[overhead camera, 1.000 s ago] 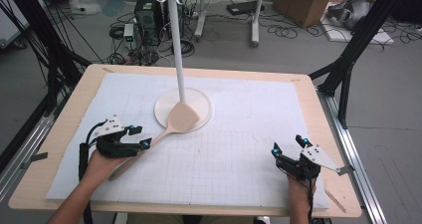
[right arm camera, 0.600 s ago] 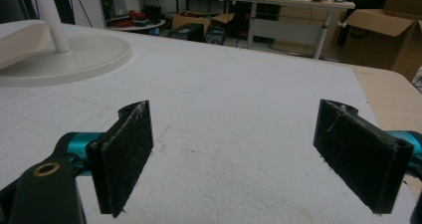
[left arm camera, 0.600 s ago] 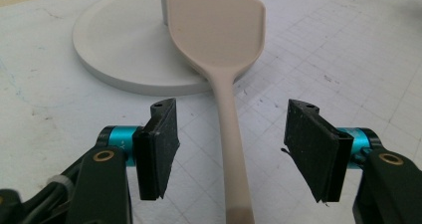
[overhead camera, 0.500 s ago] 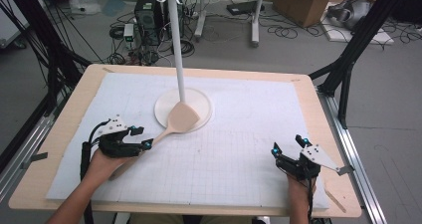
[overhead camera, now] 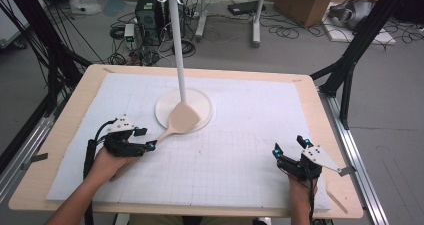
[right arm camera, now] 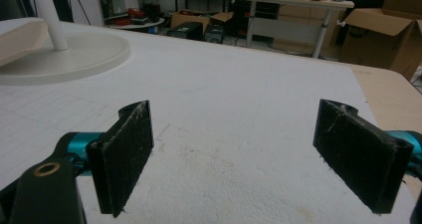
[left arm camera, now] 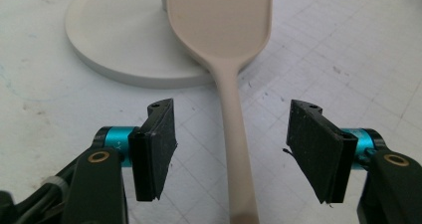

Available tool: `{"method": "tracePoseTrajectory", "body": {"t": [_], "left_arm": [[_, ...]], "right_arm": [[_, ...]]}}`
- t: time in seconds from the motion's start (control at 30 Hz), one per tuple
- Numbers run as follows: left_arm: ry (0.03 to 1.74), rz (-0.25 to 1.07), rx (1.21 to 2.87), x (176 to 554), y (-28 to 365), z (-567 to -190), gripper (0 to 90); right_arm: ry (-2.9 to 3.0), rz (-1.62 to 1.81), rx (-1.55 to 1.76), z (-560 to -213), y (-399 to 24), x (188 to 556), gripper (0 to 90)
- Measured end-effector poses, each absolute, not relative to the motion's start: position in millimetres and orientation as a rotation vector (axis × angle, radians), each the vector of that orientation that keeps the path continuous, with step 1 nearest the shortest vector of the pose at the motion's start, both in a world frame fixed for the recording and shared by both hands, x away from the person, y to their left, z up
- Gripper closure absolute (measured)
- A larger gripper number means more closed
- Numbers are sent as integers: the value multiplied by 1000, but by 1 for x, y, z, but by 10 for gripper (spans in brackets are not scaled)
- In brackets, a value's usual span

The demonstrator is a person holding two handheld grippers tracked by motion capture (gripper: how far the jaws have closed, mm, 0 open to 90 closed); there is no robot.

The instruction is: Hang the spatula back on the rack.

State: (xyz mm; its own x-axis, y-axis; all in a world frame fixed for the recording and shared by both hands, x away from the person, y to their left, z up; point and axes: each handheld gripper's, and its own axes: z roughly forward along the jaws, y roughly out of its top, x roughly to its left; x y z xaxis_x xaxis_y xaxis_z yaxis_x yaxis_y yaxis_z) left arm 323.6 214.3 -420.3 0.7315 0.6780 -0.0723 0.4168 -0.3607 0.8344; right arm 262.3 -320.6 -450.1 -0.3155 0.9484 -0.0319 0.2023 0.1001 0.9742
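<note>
Low in the high view, the right tool (overhead camera: 289,147) sits at lower right with jaws spread wide, nothing between them. At lower left, the left tool (overhead camera: 146,138) has its jaws apart, straddling the handle of the beige flat plastic spatula (left arm camera: 230,69) without touching it. Further up, the spatula's blade lies on the round white base (overhead camera: 202,103) of the tall white hook stand (overhead camera: 176,40), mid-counter (overhead camera: 320,115).

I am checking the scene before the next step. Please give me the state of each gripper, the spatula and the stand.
left gripper: open, jaws on either side of the spatula handle, not touching it
right gripper: open, holding nothing
spatula: lying flat, blade on the stand base
stand: upright, hooks bare
</note>
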Motion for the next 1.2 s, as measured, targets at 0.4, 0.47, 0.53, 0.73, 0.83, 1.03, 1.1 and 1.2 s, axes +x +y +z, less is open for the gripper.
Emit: {"method": "tracePoseTrajectory", "body": {"t": [0.4,0.47,0.53,0.73,0.83,1.03,1.1,1.2], "left_arm": [[847,339,2203,331,192,-433,439],[849,336,2220,332,190,-434,480],[846,341,2238,332,188,-435,507],[871,344,2256,333,187,-436,563],[869,342,2250,333,186,-436,627],[910,312,2245,334,188,-434,765],[919,318,2244,334,187,-434,768],[906,325,2253,333,187,-434,775]], "right_arm": [[1635,1277,1147,-450,-321,263,148],[1631,1280,1150,-450,-321,262,149],[1628,1284,1151,-450,-321,262,148],[1627,1283,1145,-450,-321,262,148],[1623,1283,1144,-450,-322,261,149],[1622,1286,1141,-450,-322,261,148],[1619,1291,1143,-450,-321,261,148],[1621,1290,1143,-450,-321,261,148]]}}
